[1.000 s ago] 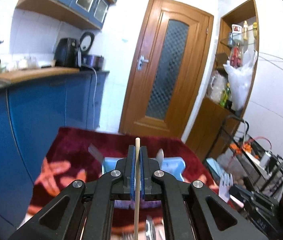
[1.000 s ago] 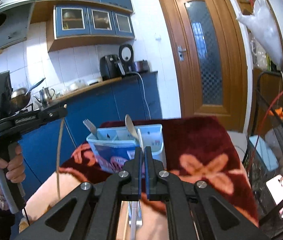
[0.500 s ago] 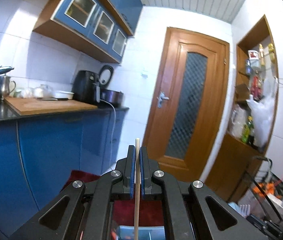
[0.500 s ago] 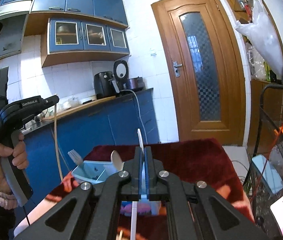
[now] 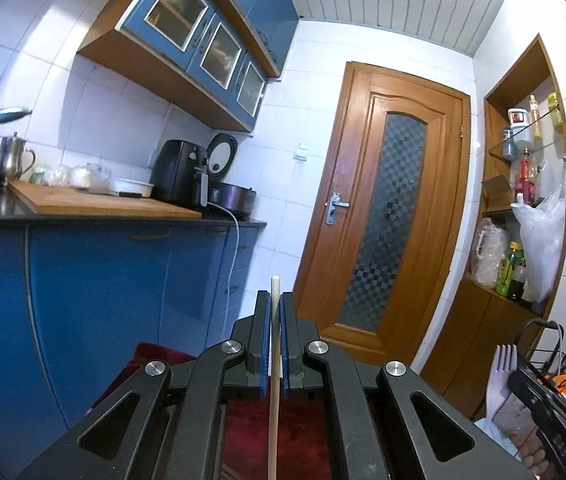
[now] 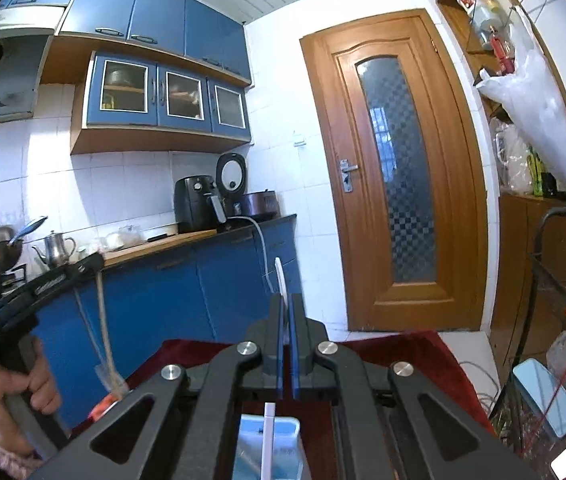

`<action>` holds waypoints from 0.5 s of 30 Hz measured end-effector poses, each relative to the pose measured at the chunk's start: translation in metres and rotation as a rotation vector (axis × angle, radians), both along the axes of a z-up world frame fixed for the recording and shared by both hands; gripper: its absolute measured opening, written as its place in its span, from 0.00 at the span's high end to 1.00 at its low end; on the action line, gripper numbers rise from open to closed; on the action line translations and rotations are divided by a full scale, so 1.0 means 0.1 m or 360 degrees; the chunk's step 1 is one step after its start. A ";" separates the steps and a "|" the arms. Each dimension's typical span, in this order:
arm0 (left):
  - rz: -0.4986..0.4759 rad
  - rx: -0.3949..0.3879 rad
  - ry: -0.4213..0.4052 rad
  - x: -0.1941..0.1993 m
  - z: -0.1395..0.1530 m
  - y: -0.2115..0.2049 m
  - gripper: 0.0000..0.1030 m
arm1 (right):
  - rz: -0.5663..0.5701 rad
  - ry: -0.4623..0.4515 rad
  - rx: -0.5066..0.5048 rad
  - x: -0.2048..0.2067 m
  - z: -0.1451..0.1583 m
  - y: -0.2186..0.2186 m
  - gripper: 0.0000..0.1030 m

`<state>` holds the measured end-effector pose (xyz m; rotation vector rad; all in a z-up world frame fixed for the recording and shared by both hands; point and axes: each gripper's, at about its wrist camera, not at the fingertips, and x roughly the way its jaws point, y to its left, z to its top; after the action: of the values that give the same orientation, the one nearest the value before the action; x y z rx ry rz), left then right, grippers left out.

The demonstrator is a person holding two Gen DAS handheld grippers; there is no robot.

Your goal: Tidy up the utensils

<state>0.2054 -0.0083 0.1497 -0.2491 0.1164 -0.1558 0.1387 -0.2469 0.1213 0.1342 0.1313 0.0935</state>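
Observation:
My left gripper (image 5: 274,312) is shut on a thin wooden chopstick (image 5: 273,380) that stands upright between the pads. It is raised well above the table. The left gripper (image 6: 95,262) also shows in the right wrist view, with the chopstick (image 6: 103,320) hanging below it. My right gripper (image 6: 285,312) is shut on a white plastic utensil (image 6: 269,436) whose handle runs down over the light blue organizer box (image 6: 287,430). Its white fork head (image 5: 503,372) shows at the lower right of the left wrist view.
A dark red patterned cloth (image 6: 423,354) covers the table. Blue kitchen cabinets (image 5: 95,300) with a counter run along the left. A wooden door (image 5: 383,220) is ahead. A wire rack (image 6: 563,360) with clutter stands at the right.
Both grippers have lifted and tilted upward, each holding its utensil. The table and box have dropped out of the left view and to the bottom of the right view.

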 end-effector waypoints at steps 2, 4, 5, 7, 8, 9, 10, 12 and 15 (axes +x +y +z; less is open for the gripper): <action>-0.0007 -0.0012 0.0003 0.00 -0.08 0.02 0.96 | -0.0019 -0.0005 -0.0016 0.07 -0.04 0.03 0.96; -0.0019 -0.0015 0.0015 0.01 -0.15 0.02 0.96 | -0.0019 0.0008 -0.0034 0.15 -0.12 0.06 0.96; -0.0029 -0.0012 0.0025 0.00 -0.18 0.01 0.96 | -0.0015 0.0018 -0.0046 0.16 -0.16 0.08 0.96; -0.0048 -0.0013 0.0051 -0.01 -0.23 0.01 0.96 | -0.0004 0.0038 -0.0076 0.19 -0.23 0.11 0.96; -0.0059 -0.0018 0.0065 -0.02 -0.26 0.01 0.96 | 0.0007 0.0047 -0.0091 0.19 -0.26 0.12 0.96; -0.0074 -0.0019 0.0075 -0.03 -0.29 0.00 0.96 | 0.0018 0.0056 -0.0101 0.20 -0.27 0.14 0.96; -0.0087 -0.0015 0.0082 -0.04 -0.31 0.00 0.96 | 0.0032 0.0066 -0.0111 0.19 -0.29 0.15 0.96; -0.0096 0.0018 0.0098 -0.07 -0.36 -0.03 0.96 | 0.0064 0.0082 -0.0130 0.18 -0.31 0.16 0.96; -0.0085 0.0075 0.0150 -0.08 -0.42 -0.08 0.96 | 0.0099 0.0115 -0.0175 0.18 -0.35 0.20 0.96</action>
<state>0.1972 -0.0166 0.1076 -0.2066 0.2203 -0.1940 0.1567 -0.2267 0.0867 0.0235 0.2123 0.1430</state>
